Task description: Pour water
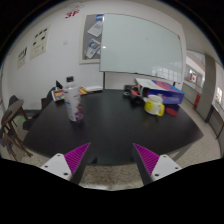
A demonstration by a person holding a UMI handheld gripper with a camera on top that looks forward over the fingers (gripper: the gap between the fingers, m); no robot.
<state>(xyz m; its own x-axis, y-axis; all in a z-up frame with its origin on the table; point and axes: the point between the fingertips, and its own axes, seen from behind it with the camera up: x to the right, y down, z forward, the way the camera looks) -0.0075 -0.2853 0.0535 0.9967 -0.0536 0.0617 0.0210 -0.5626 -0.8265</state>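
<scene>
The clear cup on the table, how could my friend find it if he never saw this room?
Find the big dark round table below the whiteboard. The clear cup stands alone on it, beyond the open gripper. It is see-through; the clutter further away across the table is colourful.

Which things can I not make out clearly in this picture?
Gripper view:
- Clear bottle on the dark table: too small to show a water level or a cap.
- Yellow item and boxes behind: too small to identify.
- The open gripper holds nothing; no cup is recognisable.
</scene>
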